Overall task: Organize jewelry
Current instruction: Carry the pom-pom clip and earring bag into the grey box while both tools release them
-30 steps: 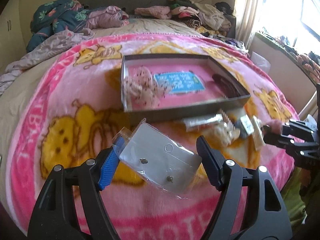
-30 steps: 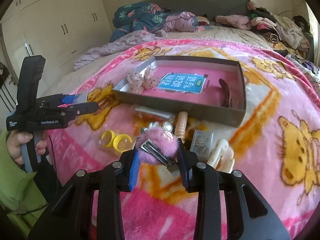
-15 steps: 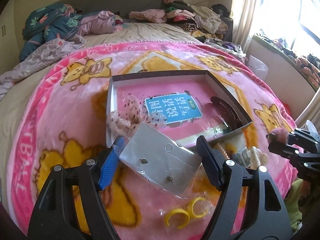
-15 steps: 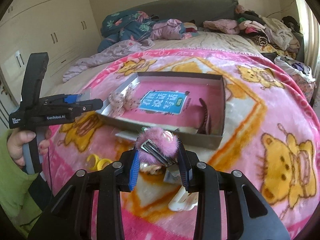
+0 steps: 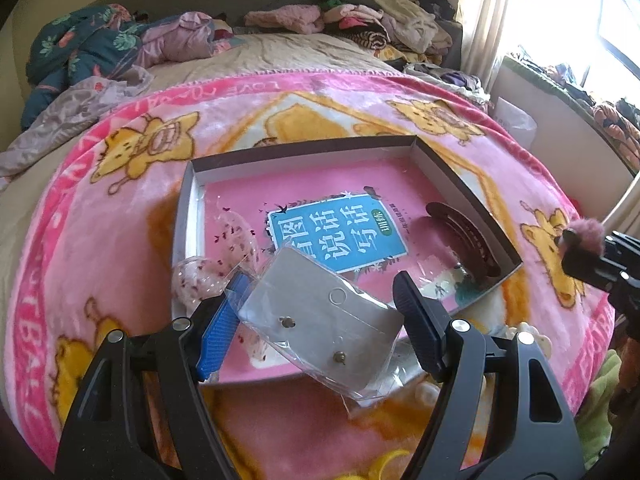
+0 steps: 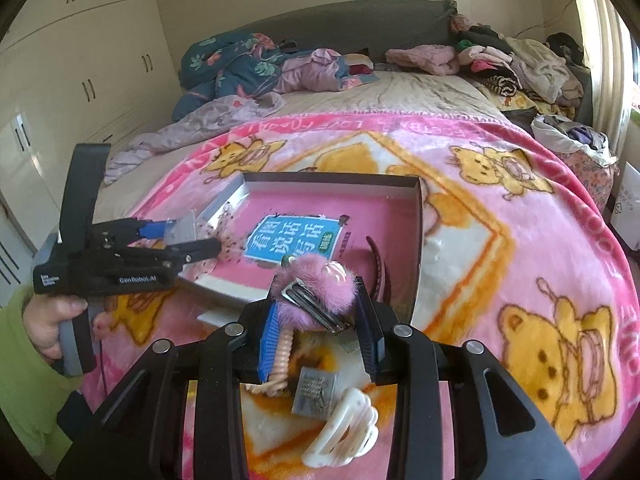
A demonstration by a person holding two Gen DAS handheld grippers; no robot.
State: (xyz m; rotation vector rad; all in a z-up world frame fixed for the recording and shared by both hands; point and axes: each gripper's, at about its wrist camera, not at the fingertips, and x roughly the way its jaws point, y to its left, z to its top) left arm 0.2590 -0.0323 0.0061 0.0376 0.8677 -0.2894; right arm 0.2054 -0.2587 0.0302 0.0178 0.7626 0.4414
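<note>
The left gripper (image 5: 320, 312) holds a clear plastic packet with a grey earring card (image 5: 320, 316) across its widely spread jaws, the packet spanning from the blue pad to the black pad and tilted down toward the right finger. Two small stud earrings (image 5: 287, 322) sit on the card. Just beyond this gripper lies a shallow cardboard box (image 5: 460, 172) on the pink cartoon-bear blanket (image 5: 120, 220) of the bed. Inside the box, ahead of the gripper, is a pink booklet with a blue label (image 5: 336, 232); to the gripper's left front is a speckled sheer pouch (image 5: 200, 276), and to its right front a dark brown hair comb (image 5: 464, 236) leans by the box wall.

The right gripper (image 6: 316, 312) is narrowed onto a fluffy pink pompom hair clip (image 6: 316, 284), pads pressing its sides, the metal clip facing the camera. It hovers at the near edge of the box. Directly below and behind its fingertips on the blanket lie a cream claw clip (image 6: 344, 428), a small silver packet (image 6: 314, 396) and a peach spiral hair tie (image 6: 280, 360). A hand (image 6: 48, 320) with a green sleeve grips the left gripper's handle.
</note>
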